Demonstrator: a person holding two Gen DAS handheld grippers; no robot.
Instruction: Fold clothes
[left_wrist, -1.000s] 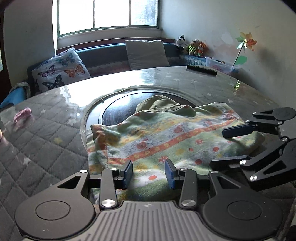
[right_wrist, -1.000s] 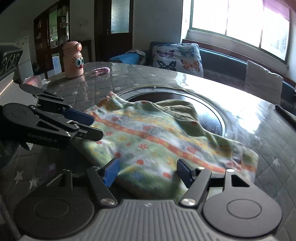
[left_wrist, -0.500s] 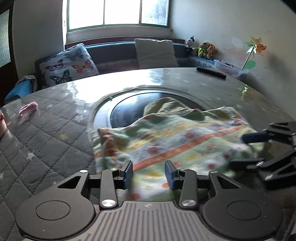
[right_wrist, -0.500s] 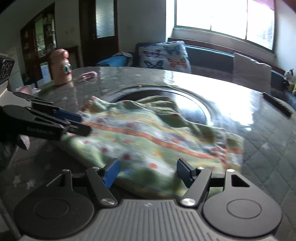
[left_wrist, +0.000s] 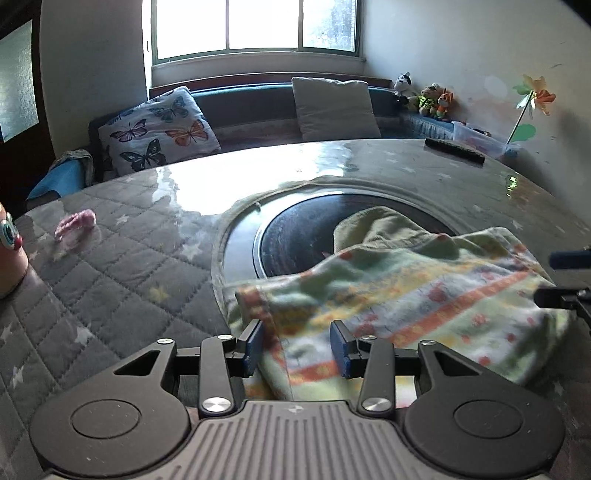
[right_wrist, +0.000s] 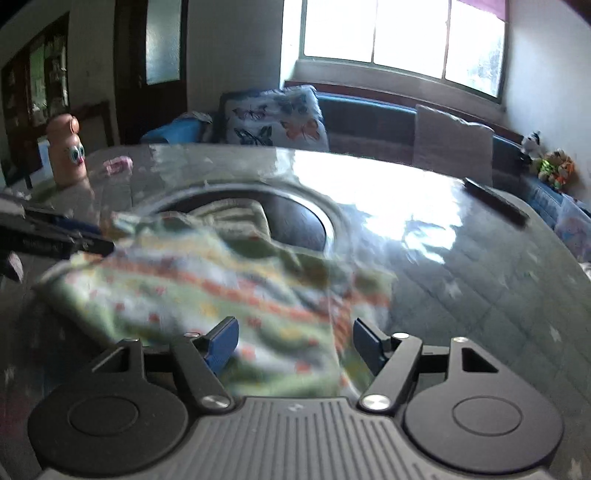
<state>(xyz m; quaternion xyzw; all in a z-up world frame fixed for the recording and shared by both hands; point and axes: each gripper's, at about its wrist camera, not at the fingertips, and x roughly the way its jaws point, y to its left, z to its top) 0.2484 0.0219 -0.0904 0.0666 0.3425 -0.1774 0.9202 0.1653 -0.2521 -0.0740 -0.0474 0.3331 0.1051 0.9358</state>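
A green garment with orange flowered stripes (left_wrist: 399, 295) lies in a loose, partly folded heap on the round table, over the dark centre disc (left_wrist: 306, 236). My left gripper (left_wrist: 297, 349) is open, its jaws on either side of the garment's near left corner. My right gripper (right_wrist: 295, 345) is open over the garment's (right_wrist: 229, 291) near right edge. Each gripper shows in the other's view: the right one (left_wrist: 565, 277) at the far right edge, the left one (right_wrist: 55, 236) at the left. The right wrist view is blurred.
The table has a grey quilted cover under glossy plastic (left_wrist: 122, 280). A pink cloth scrap (left_wrist: 74, 225), a peach bottle with cartoon eyes (right_wrist: 68, 153) and a black remote (left_wrist: 454, 149) lie on it. A bench with cushions (left_wrist: 159, 129) stands behind, under the window.
Both grippers have swung outward along the garment's near edge, the left one to its left corner, the right one to its right side. Both stayed open. The garment has barely moved.
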